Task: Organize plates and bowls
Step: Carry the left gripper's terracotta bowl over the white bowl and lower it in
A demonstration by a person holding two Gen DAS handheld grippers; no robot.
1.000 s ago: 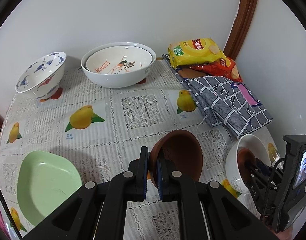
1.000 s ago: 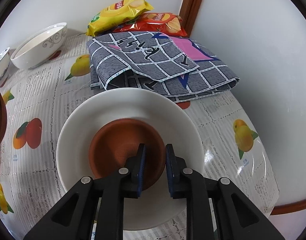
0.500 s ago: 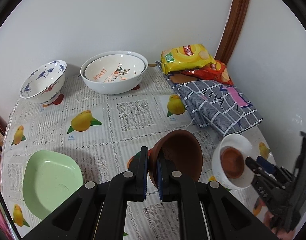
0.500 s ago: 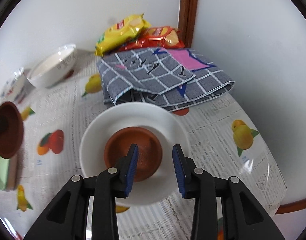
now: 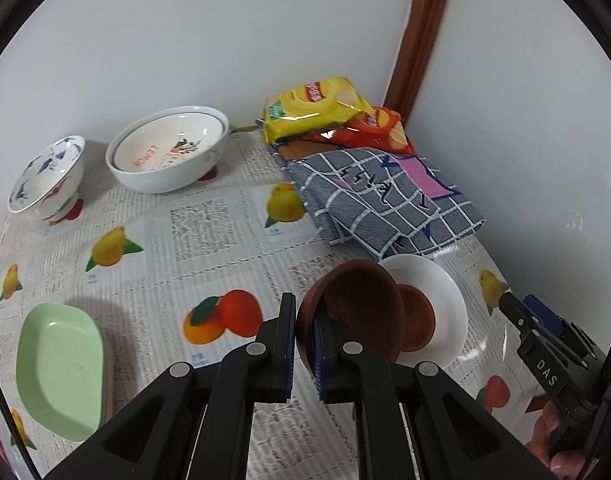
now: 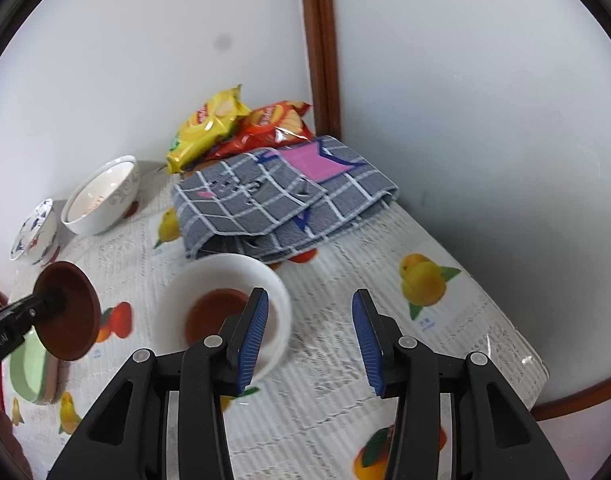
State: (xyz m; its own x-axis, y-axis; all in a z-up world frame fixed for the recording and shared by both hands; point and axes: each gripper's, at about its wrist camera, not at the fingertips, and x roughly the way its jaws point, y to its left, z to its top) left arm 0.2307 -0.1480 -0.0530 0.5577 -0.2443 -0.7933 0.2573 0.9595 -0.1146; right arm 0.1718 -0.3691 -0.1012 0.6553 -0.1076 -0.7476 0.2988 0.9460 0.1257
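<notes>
- So, far off to the left gripper's (image 5: pixel 303 340) left sits the green dish (image 5: pixel 59 364), and out ahead on that side are the blue-patterned bowl (image 5: pixel 47 178) and the big white bowl (image 5: pixel 167 154) with a smaller one nested inside.
- Left gripper is clamped tight on the rim of a brown bowl (image 5: pixel 357 312), holding it tilted and clear of the tablecloth (image 5: pixel 201 240).
- Just to its right, partly hidden behind the held bowl, is the white plate (image 5: pixel 445 312) with a second brown dish (image 5: pixel 417 318) sitting in it.
- Right gripper (image 6: pixel 309 336) is empty, jaws spreading apart with nothing between them; the white plate lies just ahead and to its left.
- Further ahead of both: the folded checked cloth (image 5: pixel 385 196) and the snack bags (image 5: pixel 317 108) against the wall.
- My read on the step: the held brown bowl probably goes into the brown dish on the plate. To do that well, I'd level the bowl first, centre it over the dish, and only let go once it's seated, since a tilted drop could skid it off the plate.
- I'd also keep the right gripper out to the side so the two don't bump.
</notes>
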